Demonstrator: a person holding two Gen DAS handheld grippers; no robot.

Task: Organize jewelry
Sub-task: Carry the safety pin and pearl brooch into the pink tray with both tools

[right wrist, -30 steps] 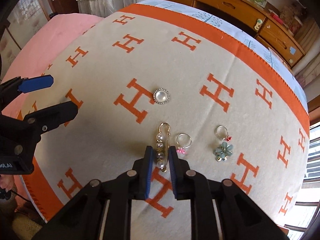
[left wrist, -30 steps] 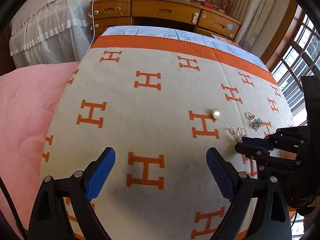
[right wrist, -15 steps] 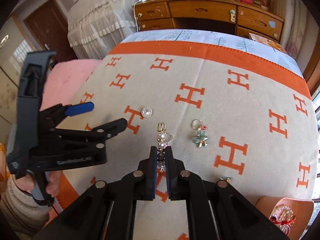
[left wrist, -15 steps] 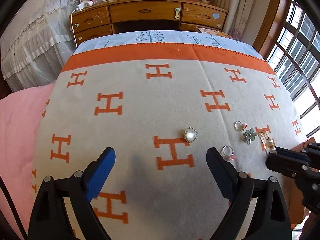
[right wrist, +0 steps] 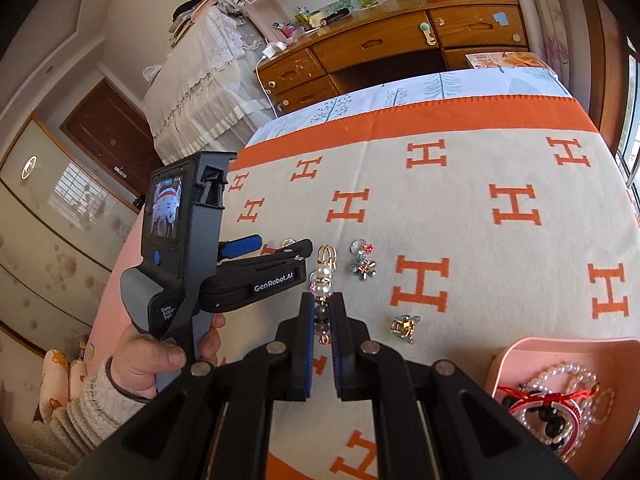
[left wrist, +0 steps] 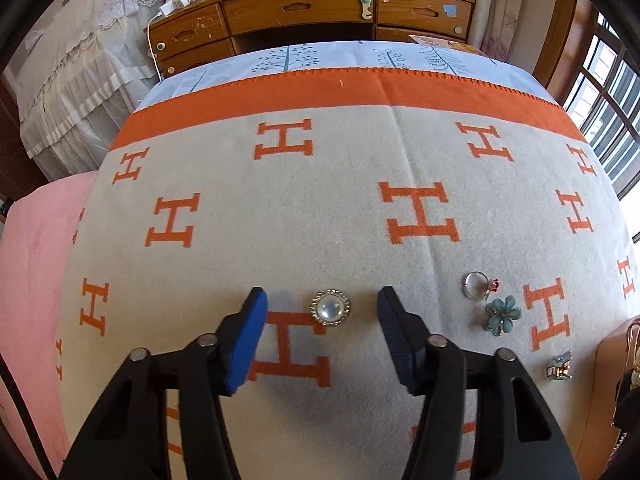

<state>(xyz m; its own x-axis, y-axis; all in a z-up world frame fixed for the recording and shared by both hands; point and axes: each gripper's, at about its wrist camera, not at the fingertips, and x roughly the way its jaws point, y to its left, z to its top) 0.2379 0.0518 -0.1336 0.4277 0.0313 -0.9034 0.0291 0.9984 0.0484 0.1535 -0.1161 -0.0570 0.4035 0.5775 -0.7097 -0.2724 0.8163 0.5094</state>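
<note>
My right gripper (right wrist: 323, 312) is shut on a gold pin strung with pearls (right wrist: 325, 276) and holds it above the blanket. My left gripper (left wrist: 322, 304) is open, its fingers on either side of a round pearl brooch (left wrist: 330, 307) that lies on the blanket. The left gripper also shows in the right wrist view (right wrist: 264, 246). A ring with a red stone (left wrist: 478, 283), a teal flower brooch (left wrist: 502, 314) and a small gold and blue clip (left wrist: 559, 367) lie to the right. A pink tray (right wrist: 516, 354) at the lower right holds bead bracelets (right wrist: 556, 404).
The jewelry lies on a beige blanket with orange H marks (left wrist: 280, 208) spread over a bed. A pink cover (left wrist: 32, 248) lies to the left. A wooden desk with drawers (left wrist: 304, 8) stands beyond the bed. Windows (left wrist: 612, 92) are at the right.
My left gripper has moved forward and down, so its fingers now flank the pearl brooch. My right gripper has lifted the pearl pin and carried it toward the pink tray.
</note>
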